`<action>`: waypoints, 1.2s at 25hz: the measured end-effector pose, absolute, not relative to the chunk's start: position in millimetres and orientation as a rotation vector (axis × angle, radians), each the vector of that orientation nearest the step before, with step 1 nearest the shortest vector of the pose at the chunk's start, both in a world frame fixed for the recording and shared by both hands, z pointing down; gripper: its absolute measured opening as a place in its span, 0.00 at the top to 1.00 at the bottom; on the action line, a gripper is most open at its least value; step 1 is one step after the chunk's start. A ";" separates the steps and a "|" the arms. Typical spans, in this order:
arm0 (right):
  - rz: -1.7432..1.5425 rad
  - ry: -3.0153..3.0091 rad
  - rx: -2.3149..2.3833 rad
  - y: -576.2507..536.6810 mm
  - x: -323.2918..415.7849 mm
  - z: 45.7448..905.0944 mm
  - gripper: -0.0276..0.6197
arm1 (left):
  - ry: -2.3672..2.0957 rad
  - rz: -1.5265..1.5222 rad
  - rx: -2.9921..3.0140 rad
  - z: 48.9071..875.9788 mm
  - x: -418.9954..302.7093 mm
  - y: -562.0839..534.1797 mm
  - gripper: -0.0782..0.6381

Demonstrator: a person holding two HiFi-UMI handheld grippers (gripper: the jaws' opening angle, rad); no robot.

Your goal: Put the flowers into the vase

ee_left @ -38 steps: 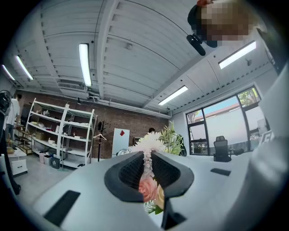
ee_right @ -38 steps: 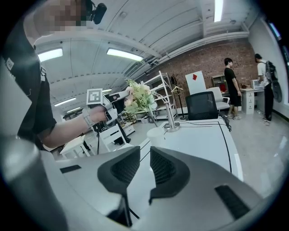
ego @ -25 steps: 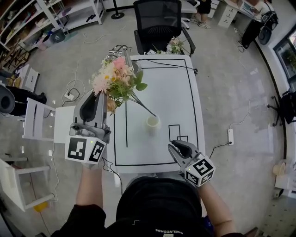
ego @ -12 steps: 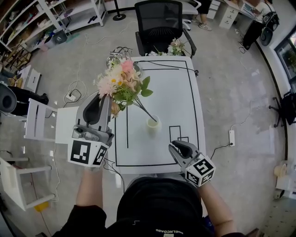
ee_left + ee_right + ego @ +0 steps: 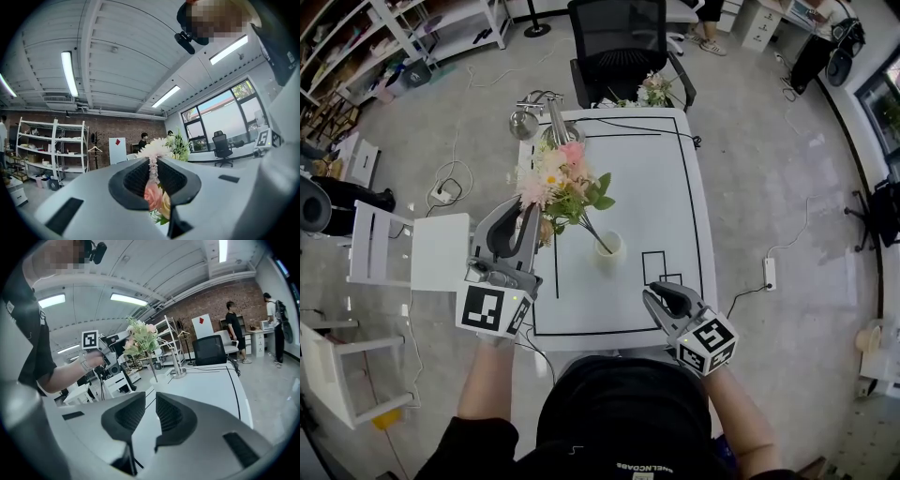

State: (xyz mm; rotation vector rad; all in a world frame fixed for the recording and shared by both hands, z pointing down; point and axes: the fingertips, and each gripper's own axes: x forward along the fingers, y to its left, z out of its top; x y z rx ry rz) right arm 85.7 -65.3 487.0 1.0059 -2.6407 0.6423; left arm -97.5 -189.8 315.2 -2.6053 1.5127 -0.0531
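While we are looking down from the head view, the blooms are covering the tips of the left gripper, so the grip itself is showing only in the left gripper view, where the left gripper is clenching its jaws on the flowers. A pink bloom and a pale yellow one are crowding the gap there. We are finding it hard to tell whether the stem ends are already inside the vase or only reaching its mouth. Compared with a second ago, the flowers are sitting lower in the frame and closer to the vase, and the right gripper is staying where it was at the lower right. The right gripper is keeping its jaws slightly apart with nothing between them. The bunch is mixing pink, white and cream blooms with green leaves, its thin dark stems slanting down right to the small white vase, which is standing upright near the centre of the white table.
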 end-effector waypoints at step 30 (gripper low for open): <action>0.669 -2.621 1.006 -73.1 83.9 495.2 0.87 | 1.348 -0.132 -2.897 393.8 -35.6 -154.3 0.82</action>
